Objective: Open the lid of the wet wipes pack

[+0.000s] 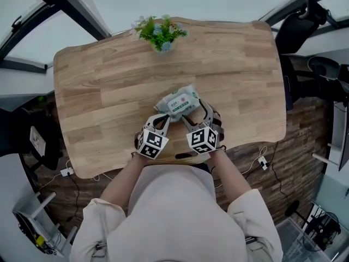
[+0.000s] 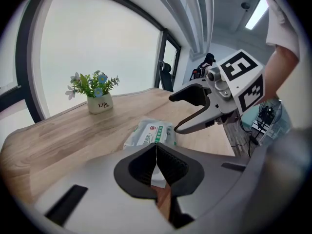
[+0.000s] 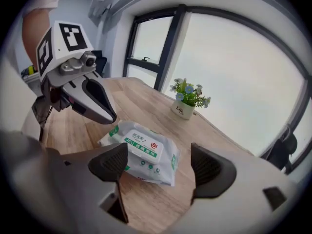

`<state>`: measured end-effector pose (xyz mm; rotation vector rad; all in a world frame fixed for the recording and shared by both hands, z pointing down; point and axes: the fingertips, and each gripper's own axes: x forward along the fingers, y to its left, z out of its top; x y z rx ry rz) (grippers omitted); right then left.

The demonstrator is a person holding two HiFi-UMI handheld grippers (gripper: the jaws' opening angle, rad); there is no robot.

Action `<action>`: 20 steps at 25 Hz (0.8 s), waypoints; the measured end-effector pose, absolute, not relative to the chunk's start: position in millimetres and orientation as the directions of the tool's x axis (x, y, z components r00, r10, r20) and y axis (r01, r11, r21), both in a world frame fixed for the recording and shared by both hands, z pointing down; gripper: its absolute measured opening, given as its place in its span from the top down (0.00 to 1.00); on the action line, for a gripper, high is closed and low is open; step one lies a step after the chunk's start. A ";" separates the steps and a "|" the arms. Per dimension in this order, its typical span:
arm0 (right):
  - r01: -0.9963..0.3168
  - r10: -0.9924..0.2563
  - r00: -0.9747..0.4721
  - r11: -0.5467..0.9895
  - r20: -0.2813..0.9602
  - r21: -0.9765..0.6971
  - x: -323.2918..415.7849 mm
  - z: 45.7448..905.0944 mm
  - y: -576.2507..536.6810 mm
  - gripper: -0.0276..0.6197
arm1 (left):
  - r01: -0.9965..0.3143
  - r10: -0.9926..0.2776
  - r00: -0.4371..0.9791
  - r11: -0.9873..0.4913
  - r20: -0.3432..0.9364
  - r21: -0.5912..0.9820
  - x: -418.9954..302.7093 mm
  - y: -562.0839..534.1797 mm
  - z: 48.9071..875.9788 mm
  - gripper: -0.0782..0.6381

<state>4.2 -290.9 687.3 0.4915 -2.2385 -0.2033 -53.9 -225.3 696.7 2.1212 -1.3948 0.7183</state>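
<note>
The wet wipes pack is white with green print and lies flat on the wooden table, its lid down. My left gripper is shut, its tip at the pack's near-left corner. In the left gripper view its pads meet just in front of the pack; whether they pinch the wrapper's edge is hidden. My right gripper is open at the pack's right side. In the right gripper view its jaws stand wide, with the pack just beyond them and the left gripper at the pack's far corner.
A small potted plant stands at the table's far edge, also seen as the pot and plant in the gripper views. Office chairs and cables surround the table. The table's near edge is close to both grippers.
</note>
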 end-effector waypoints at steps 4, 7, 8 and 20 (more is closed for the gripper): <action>-0.157 -0.402 -0.581 0.908 0.708 0.387 -4.3 693.7 -292.0 0.33 | -0.931 -0.654 0.334 -0.341 0.678 0.130 -51.0 -227.3 706.2 0.86; -0.063 -0.391 -0.577 0.897 0.717 0.437 -10.9 698.1 -291.7 0.33 | -0.931 -0.644 0.334 -0.339 0.688 0.135 -49.9 -228.9 712.9 0.86; -0.029 -0.388 -0.574 0.889 0.721 0.456 -12.9 699.9 -291.8 0.33 | -0.932 -0.640 0.333 -0.337 0.693 0.137 -50.1 -229.4 715.4 0.86; 0.289 -0.371 -0.537 0.763 0.758 0.579 -23.0 717.1 -289.3 0.33 | -0.939 -0.608 0.324 -0.301 0.725 0.167 -50.1 -229.2 743.8 0.86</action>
